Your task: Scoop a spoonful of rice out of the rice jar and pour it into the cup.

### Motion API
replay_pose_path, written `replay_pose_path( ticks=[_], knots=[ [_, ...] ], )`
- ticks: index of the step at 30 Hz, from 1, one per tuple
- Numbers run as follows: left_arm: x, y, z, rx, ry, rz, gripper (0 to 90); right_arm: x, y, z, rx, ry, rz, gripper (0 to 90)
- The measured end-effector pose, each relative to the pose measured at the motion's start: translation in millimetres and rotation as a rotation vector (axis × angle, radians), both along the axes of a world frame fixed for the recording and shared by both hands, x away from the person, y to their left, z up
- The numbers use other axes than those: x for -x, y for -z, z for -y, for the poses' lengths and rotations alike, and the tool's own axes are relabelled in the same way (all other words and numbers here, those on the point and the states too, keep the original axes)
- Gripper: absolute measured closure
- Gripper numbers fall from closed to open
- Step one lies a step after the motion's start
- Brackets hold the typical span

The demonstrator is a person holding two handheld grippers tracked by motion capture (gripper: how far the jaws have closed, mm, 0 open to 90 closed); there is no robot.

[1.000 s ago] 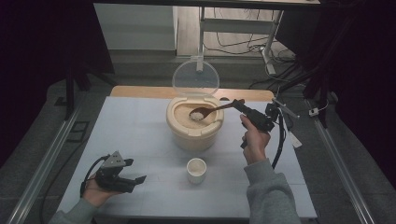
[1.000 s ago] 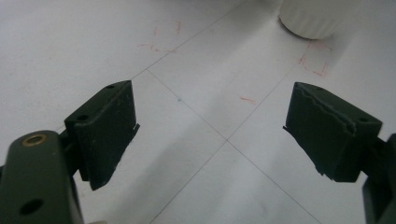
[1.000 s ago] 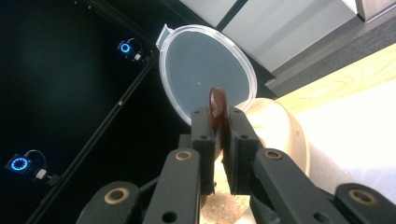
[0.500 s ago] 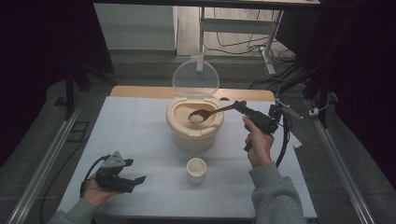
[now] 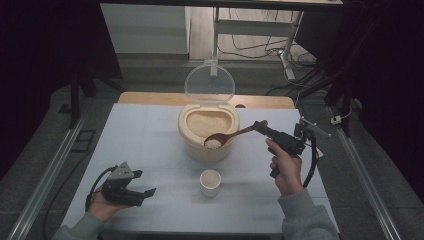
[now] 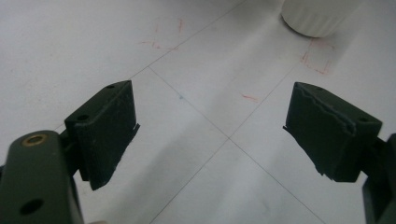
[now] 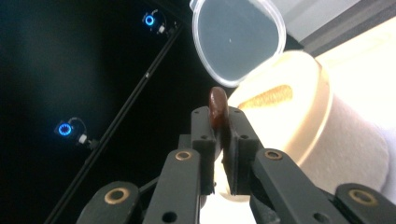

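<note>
Since the earlier frames the wooden spoon [image 5: 227,136] has come out of the rice container [image 5: 206,132] and now hangs over its near rim, loaded with a lump of white rice, closer to the small white cup [image 5: 210,182] below. The right gripper [image 5: 262,127] stays clenched on the spoon's handle, the handle end poking up between its jaws in the right gripper view [image 7: 217,105]. The left gripper [image 5: 145,192] rests on the desk [image 5: 140,135] at the near left, jaws spread wide with nothing between them.

Judging by this, the scoop is done and the carry is underway; tipping the rice into the cup is left, and the cup looks not yet filled by this load.

Count: one container with one clear lid [image 5: 209,83] hinged upright, one spoon, one cup, two grippers.
</note>
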State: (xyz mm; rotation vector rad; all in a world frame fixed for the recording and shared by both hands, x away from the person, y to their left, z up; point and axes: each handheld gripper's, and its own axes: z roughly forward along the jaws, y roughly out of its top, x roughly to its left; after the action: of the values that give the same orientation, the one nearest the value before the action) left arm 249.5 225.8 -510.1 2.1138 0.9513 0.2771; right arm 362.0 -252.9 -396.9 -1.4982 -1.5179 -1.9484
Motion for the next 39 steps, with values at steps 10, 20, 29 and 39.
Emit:
replay_pose_path(
  ticks=[10, 20, 29, 39],
  knots=[
    [-0.2, 0.6, 0.2, -0.001, 0.001, -0.002, 16.3, 13.4, 17.6, 5.7, 0.048, -0.044, -0.025, 83.5],
    [-0.5, 1.2, 0.5, -0.003, 0.003, -0.005, 16.3, 19.4, 33.1, -1.0, 0.158, -0.081, -0.031, 83.5],
    [-0.7, 1.8, -0.5, -0.006, 0.004, -0.006, 16.3, 21.1, 29.2, -14.9, 0.302, -0.085, 0.042, 83.5],
    [-0.5, 2.0, 0.0, -0.009, 0.005, -0.006, 16.3, 31.4, 14.9, -27.8, 0.43, -0.103, 0.185, 83.4]
  ],
)
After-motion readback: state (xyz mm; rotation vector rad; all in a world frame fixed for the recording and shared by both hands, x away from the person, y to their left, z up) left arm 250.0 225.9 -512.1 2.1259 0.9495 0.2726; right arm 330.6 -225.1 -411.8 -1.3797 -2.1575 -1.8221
